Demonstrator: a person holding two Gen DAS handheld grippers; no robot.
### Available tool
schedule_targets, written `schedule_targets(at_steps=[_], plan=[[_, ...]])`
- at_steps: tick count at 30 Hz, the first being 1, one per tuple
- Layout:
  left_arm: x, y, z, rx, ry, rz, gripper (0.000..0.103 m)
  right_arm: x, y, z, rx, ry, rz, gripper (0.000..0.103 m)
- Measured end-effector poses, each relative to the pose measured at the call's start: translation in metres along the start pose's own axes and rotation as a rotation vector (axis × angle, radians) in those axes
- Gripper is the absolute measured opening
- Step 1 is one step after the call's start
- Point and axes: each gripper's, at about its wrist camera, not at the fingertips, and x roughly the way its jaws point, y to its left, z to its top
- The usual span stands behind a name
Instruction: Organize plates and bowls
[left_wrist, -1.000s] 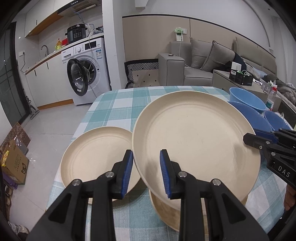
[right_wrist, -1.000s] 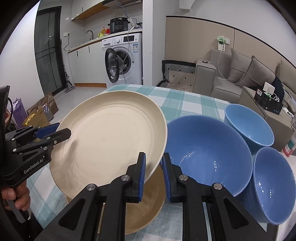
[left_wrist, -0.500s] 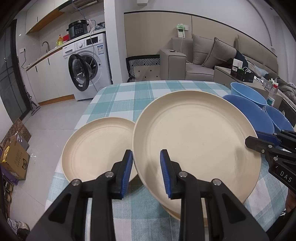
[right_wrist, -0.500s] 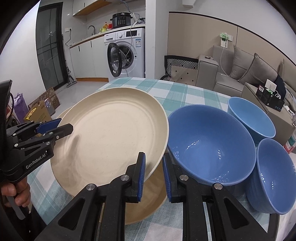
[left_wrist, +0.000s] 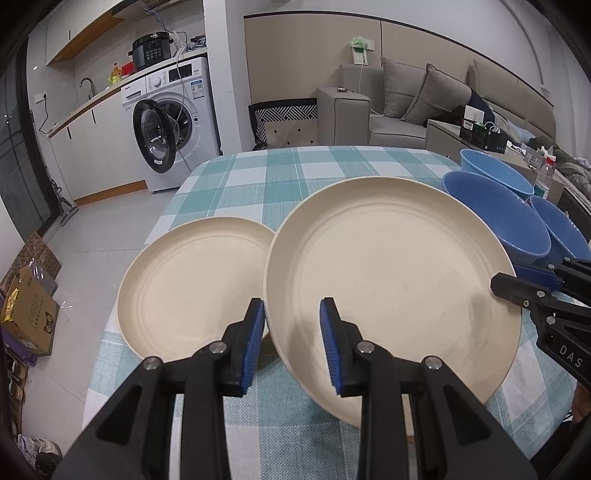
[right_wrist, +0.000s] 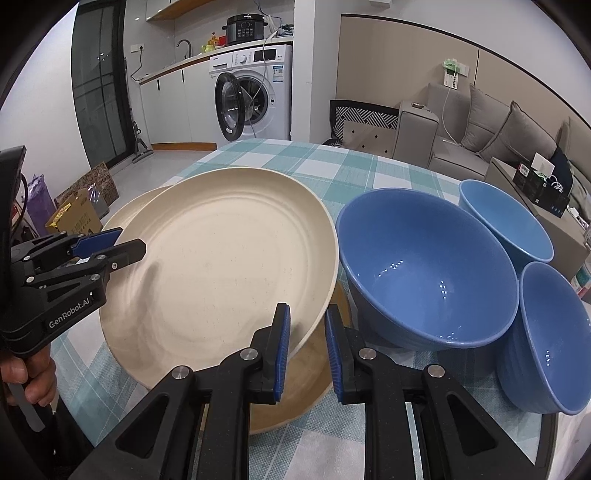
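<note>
Jaws first: my left gripper (left_wrist: 291, 341) has its blue pads either side of the near rim of a large cream plate (left_wrist: 391, 280), one pad under the rim and one over the plate's inside, with a gap showing at the inner pad, so I cannot tell whether it truly pinches. My right gripper (right_wrist: 306, 345) straddles the opposite rim of that same plate (right_wrist: 221, 266) in the same way, its pads close to the edge; whether they press it I cannot tell either. The plate is lifted and tilted between my two tools, clear of the checked tablecloth (left_wrist: 295, 173).

Under its right side, in the right wrist view, a second cream plate (right_wrist: 306, 384) lies flat on the cloth. Just beside the raised plate on my left lies a third cream plate (left_wrist: 192, 284), its edge tucked slightly behind the raised one.

To the right stand three blue bowls: a large bowl (right_wrist: 428, 280) near the raised plate's rim, a smaller bowl (right_wrist: 506, 225) behind it, and another (right_wrist: 550, 336) nearer to me, touching the large one.

Beyond the table stand a washing machine (left_wrist: 173, 122) with its door open and a grey sofa (left_wrist: 417, 99)
</note>
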Motion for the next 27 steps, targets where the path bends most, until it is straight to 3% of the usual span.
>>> schedule_targets(at_steps=[27], plan=[[0.017,-0.007,-0.010,0.048,0.062,0.019,0.031,0.023,0.005,-0.016,-0.032,0.100,-0.009,0.020]])
